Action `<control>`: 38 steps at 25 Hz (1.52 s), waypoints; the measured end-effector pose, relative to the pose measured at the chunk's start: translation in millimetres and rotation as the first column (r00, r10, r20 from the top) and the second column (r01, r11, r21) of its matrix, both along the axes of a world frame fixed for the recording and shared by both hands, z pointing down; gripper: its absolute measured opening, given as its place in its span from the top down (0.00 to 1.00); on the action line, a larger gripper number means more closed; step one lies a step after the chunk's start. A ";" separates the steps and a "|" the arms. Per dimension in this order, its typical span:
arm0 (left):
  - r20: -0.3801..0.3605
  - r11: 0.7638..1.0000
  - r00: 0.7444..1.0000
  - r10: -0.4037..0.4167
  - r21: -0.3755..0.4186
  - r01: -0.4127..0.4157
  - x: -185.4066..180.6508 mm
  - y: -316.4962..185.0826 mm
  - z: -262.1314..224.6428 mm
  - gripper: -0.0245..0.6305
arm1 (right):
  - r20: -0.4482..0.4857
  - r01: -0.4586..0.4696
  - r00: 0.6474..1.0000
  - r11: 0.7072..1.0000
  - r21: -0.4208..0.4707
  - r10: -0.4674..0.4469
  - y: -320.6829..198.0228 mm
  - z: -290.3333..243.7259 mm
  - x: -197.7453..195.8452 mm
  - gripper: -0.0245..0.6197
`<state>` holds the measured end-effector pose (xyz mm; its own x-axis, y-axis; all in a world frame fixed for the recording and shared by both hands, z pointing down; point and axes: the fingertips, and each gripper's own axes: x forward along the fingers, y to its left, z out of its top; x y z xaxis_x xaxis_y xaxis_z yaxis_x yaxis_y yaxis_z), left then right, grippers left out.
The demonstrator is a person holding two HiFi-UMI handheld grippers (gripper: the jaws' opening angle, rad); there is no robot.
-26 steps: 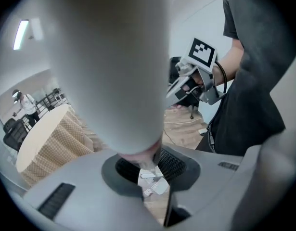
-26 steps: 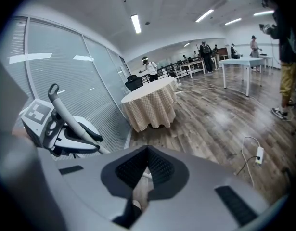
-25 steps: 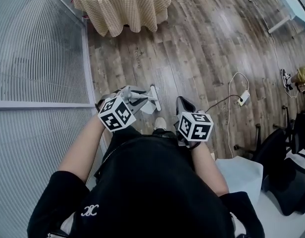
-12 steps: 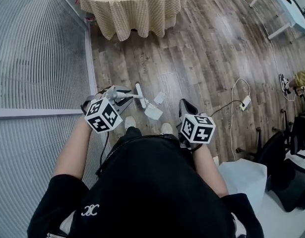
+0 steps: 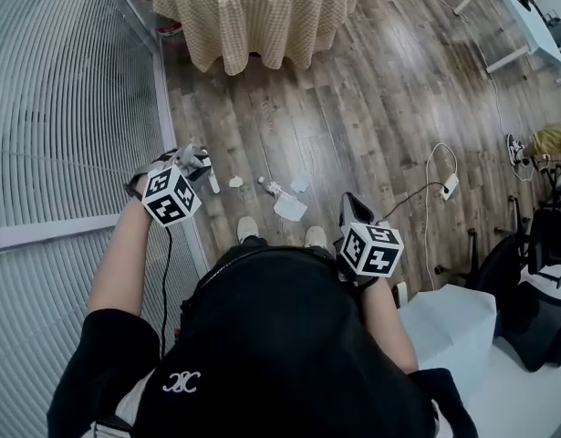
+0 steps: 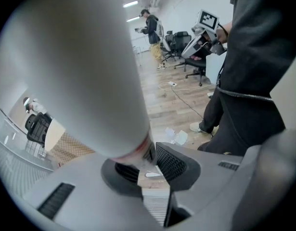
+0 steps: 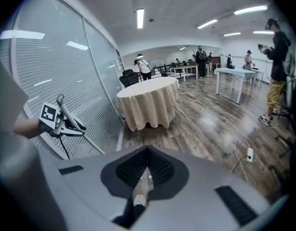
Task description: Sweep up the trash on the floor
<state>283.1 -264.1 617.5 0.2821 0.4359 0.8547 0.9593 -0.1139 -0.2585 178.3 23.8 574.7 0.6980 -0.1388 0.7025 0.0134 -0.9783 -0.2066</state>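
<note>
Several white paper scraps [image 5: 290, 208] lie on the wood floor just ahead of the person's shoes [image 5: 248, 227]; in the left gripper view the scraps [image 6: 179, 137] appear beside a shoe. My left gripper [image 5: 196, 161] is out at the left next to the glass wall, shut on a thick grey broom pole [image 6: 90, 71] that fills the space between its jaws [image 6: 148, 162]. From the right gripper view the pole [image 7: 87, 142] slants down from it towards the floor. My right gripper [image 5: 353, 210] hangs by the person's right side; its jaws [image 7: 144, 177] stand almost together with only floor showing in the slit.
A round table with a checked cloth [image 5: 253, 12] stands ahead. A ribbed glass partition [image 5: 70, 108] runs along the left. A white cable and power strip [image 5: 447, 186] lie on the floor at the right, with office chairs [image 5: 535, 245] and a white box [image 5: 449, 322] beyond.
My left gripper has swung left towards the glass wall, carrying the pole with it. The paper scraps now lie uncovered on the floor. The right gripper has stayed almost still.
</note>
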 end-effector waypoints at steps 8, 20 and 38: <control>0.022 0.996 0.999 0.042 0.075 -0.043 17.9 -33.2 60.3 0.84 | 0.026 -0.061 0.998 0.996 -0.064 0.063 -9.6 -1.0 -9.6 0.94; 0.090 0.964 0.962 0.259 0.036 -0.263 -43.5 64.9 82.2 0.84 | 0.034 -0.052 0.998 0.995 -0.086 0.055 8.8 -2.4 -24.2 0.94; 0.084 0.905 0.901 0.425 -0.060 -0.421 -100.0 271.5 54.3 0.84 | 0.018 -0.238 0.971 0.971 -0.023 0.239 152.3 3.9 -85.0 0.94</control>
